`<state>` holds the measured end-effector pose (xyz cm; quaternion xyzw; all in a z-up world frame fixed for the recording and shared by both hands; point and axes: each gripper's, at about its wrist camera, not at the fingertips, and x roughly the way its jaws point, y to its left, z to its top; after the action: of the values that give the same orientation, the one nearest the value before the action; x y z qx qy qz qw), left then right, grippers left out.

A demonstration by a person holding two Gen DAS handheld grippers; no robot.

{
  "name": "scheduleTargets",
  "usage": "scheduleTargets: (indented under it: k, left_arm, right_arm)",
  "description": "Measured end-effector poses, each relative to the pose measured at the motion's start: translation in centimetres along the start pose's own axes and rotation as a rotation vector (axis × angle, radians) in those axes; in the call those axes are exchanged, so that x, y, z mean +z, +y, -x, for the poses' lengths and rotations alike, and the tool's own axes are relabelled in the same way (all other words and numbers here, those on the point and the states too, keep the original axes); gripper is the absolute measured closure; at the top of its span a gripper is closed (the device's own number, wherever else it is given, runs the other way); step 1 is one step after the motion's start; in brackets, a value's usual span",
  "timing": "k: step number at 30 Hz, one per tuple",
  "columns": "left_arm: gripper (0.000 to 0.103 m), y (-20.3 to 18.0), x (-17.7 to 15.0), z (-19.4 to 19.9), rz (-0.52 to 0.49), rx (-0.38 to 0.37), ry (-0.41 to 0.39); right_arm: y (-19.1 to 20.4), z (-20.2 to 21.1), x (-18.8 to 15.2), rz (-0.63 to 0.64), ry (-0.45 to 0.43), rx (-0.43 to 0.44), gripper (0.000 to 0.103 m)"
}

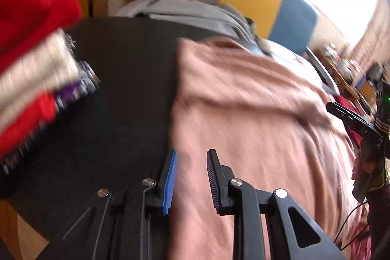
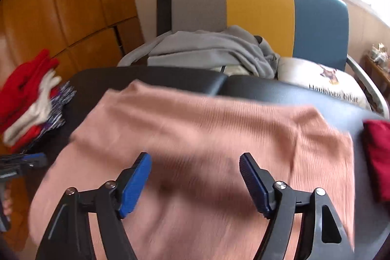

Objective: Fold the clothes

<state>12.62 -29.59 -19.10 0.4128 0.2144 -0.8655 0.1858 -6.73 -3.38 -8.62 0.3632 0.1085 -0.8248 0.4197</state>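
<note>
The pink ribbed knit garment (image 2: 195, 138) lies flat across the black padded table (image 2: 151, 77), folded stack of red and cream clothes (image 2: 31, 101) at nine o'clock. Right gripper (image 2: 195, 180) gapes wide and empty above it; left gripper (image 1: 191, 178) stands narrowly apart over its edge, nothing pinched. Best to grip hem corners squarely before folding

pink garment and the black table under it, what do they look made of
The pink garment looks like a soft ribbed knit, probably a sweater fabric: fine parallel ribs run across it and it drapes in soft folds with a matte surface. The black table looks like smooth leatherette or vinyl padding, hedged: it has a faint sheen, rounded edges and a seam between two panels.
</note>
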Motion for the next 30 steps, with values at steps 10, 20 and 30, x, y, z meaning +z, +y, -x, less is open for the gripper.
scheduleTargets:
  k: [10, 20, 30]
  left_arm:
    - [0.076, -1.5, -3.6, -1.1, -0.04, 0.028, 0.025]
    - [0.076, -0.9, -4.5, 0.3, -0.083, 0.107, 0.025]
    - [0.076, 3.2, -9.2, 5.4, 0.095, -0.053, 0.071]
  right_arm:
    - [-5.0, 5.9, -12.5, -0.133, 0.028, -0.16, 0.022]
    - [-4.5, 6.8, -12.9, -0.09, 0.071, -0.174, 0.016]
    - [-11.0, 18.5, -20.4, -0.487, 0.07, 0.018, 0.015]
